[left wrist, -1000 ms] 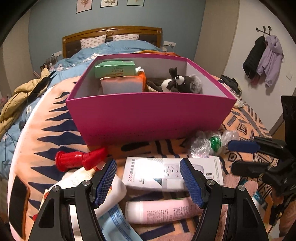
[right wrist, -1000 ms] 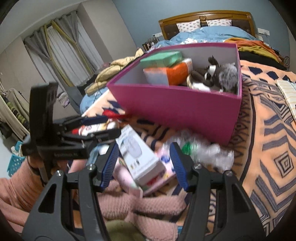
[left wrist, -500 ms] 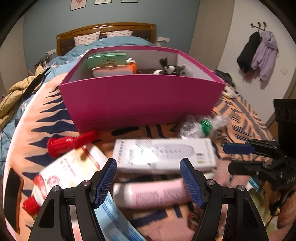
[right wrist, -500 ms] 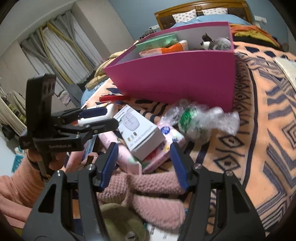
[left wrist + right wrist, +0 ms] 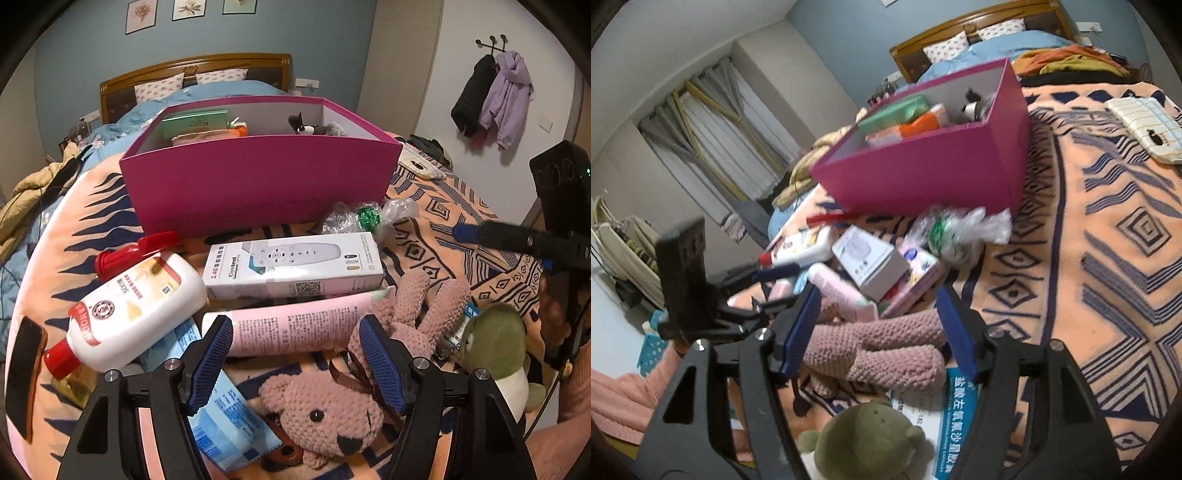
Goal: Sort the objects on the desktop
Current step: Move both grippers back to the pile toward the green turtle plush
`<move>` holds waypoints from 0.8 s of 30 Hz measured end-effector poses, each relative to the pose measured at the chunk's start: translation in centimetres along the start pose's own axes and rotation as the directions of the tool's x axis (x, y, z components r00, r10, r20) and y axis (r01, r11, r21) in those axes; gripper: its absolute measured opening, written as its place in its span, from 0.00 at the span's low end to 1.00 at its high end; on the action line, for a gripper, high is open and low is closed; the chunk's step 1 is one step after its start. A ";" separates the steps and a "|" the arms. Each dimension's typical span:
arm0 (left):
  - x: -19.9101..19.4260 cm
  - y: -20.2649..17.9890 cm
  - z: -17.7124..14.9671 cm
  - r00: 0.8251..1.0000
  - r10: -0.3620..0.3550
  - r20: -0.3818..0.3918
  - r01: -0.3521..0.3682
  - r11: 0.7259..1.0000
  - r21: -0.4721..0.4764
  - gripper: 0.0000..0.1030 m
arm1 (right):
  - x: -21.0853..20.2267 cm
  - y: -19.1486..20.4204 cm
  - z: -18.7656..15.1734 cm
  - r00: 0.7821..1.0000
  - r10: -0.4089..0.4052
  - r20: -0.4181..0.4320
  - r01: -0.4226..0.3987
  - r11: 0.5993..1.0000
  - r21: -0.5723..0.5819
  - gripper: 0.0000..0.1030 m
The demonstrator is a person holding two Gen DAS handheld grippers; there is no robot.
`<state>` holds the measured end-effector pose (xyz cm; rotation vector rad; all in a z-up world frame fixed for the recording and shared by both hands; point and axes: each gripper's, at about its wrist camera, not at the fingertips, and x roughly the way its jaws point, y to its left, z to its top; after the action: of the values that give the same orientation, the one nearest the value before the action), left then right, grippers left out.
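A magenta box (image 5: 258,181) stands on the patterned blanket and holds a green box, an orange pack and a small plush. In front lie a white remote-control box (image 5: 295,266), a pink tube (image 5: 295,328), a white bottle with red cap (image 5: 136,310), a pink knitted bunny (image 5: 332,406) and a green plush (image 5: 495,339). My left gripper (image 5: 295,365) is open and empty above the pink tube and bunny. My right gripper (image 5: 875,328) is open and empty over the bunny (image 5: 886,350); the box (image 5: 923,170) is beyond.
A crumpled plastic wrap with a green item (image 5: 365,218) lies by the box. A blue-printed packet (image 5: 221,417) lies under the left gripper. A phone (image 5: 22,373) lies at the blanket's left edge. A checked cloth (image 5: 1145,125) lies at the far right.
Both grippers have pulled back and away from the magenta box, bringing the bunny and green plush into view. Both stay open and empty.
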<state>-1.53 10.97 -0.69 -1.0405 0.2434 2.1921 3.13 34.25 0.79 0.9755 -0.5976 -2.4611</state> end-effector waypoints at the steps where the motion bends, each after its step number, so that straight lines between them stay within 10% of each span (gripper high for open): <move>1: -0.2 0.0 -0.2 1.000 -0.002 0.002 0.002 1.000 0.000 0.71 | -0.4 0.0 0.1 1.000 -0.002 0.005 0.002 1.000 -0.002 0.65; 24: -5.4 -9.8 -4.8 0.983 -0.155 0.100 0.133 0.970 0.203 0.83 | -3.8 -0.1 -6.7 0.998 -0.017 -0.060 0.018 1.000 0.014 0.65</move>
<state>10.27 13.45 1.26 -0.7952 0.3133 2.0432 10.40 34.75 -1.67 1.0602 -0.5909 -2.4364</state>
